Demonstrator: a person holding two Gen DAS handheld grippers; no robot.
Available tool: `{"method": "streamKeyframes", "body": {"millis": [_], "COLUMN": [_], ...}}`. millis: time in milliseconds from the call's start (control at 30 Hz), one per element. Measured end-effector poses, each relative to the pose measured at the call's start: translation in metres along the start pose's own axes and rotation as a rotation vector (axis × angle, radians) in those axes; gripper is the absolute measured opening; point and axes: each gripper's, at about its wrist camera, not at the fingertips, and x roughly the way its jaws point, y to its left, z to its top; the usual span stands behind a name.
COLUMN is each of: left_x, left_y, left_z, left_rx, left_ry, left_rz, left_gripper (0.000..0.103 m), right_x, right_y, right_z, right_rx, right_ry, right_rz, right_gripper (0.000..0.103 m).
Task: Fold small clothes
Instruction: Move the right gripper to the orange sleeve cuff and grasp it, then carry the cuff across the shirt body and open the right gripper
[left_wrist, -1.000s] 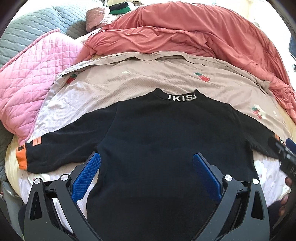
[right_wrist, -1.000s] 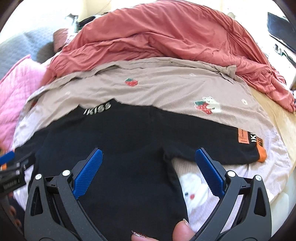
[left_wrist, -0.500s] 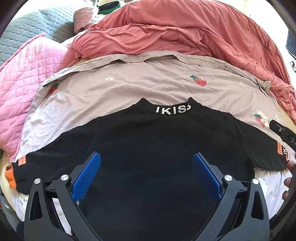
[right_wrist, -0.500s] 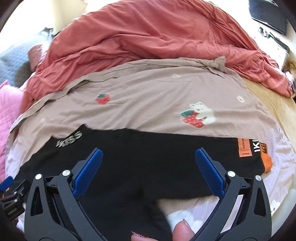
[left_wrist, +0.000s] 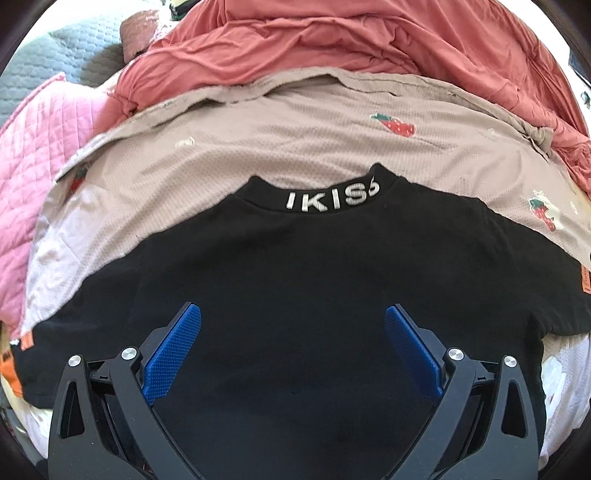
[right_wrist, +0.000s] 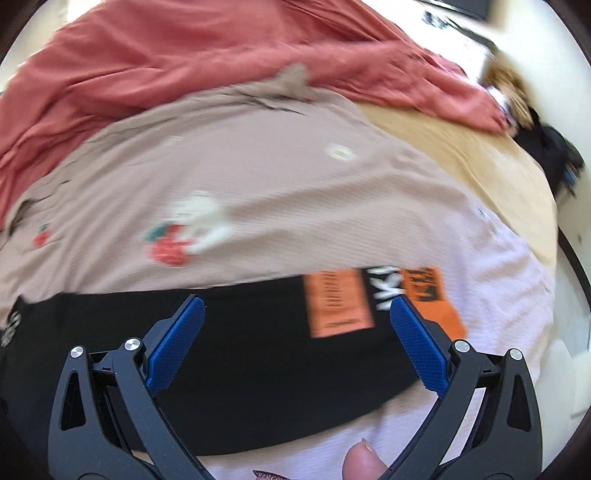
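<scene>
Folding had not started: your black shirt (left_wrist: 295, 280) lay flat, and your left gripper (left_wrist: 291, 347) and right gripper (right_wrist: 295, 343) were wide apart, holding nothing.

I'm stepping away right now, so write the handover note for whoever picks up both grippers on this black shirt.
Left gripper: open, holding nothing, above the body of the black shirt.
Right gripper: open, holding nothing, over the shirt's sleeve with the orange patch; this view is blurred.
Layout: the shirt lies flat and spread, collar away from you, both sleeves out, on the beige strawberry-print sheet. Red blanket bunched behind it.
Done: shirt laid out.
Left: no fold made yet. Probably start by grasping the sleeve end and folding it inward, then the other side, then fold up.
</scene>
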Motion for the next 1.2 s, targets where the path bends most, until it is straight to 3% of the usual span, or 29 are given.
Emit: {"method": "streamKeyframes", "body": {"millis": [267,300,400,633,667,733,800,867,1067,1200], "left_x": [0.007,0.008,0.011,0.021,0.023,0.029,0.032,0.032,0.022,0.012], "left_y": [0.011,0.012,0.016,0.020,0.019,0.019,0.018,0.016,0.017,0.025], "left_z": [-0.010,-0.009,-0.007,-0.005,-0.006,-0.007,-0.009,-0.011,-0.013,-0.010], "left_rx": [-0.008,-0.011,-0.017,-0.018,-0.017,-0.021,-0.027,-0.030,-0.047,-0.066], "left_ry": [0.012,0.014,0.014,0.019,0.020,0.029,0.036,0.036,0.027,0.007], "left_rz": [0.027,0.030,0.040,0.046,0.046,0.043,0.033,0.026,0.003,-0.001], "left_gripper": [0.099,0.099,0.099,0.099,0.099,0.099,0.099,0.099,0.099,0.099], "right_x": [0.019,0.022,0.036,0.065,0.065,0.059,0.050,0.039,-0.014,-0.042], "right_y": [-0.058,-0.065,-0.082,-0.096,-0.096,-0.092,-0.084,-0.074,-0.020,0.047], "right_z": [0.006,0.006,0.003,-0.007,-0.006,-0.003,0.003,0.008,0.023,0.016], "right_rx": [0.088,0.099,0.150,0.247,0.259,0.246,0.206,0.185,0.064,-0.037], "right_ry": [0.045,0.052,0.105,0.206,0.205,0.185,0.163,0.122,-0.033,-0.055], "right_rz": [-0.133,-0.147,-0.127,-0.056,-0.042,-0.001,0.009,0.030,0.280,0.515], "right_gripper": [0.094,0.091,0.074,0.065,0.061,0.027,0.015,0.012,0.011,0.011]}}
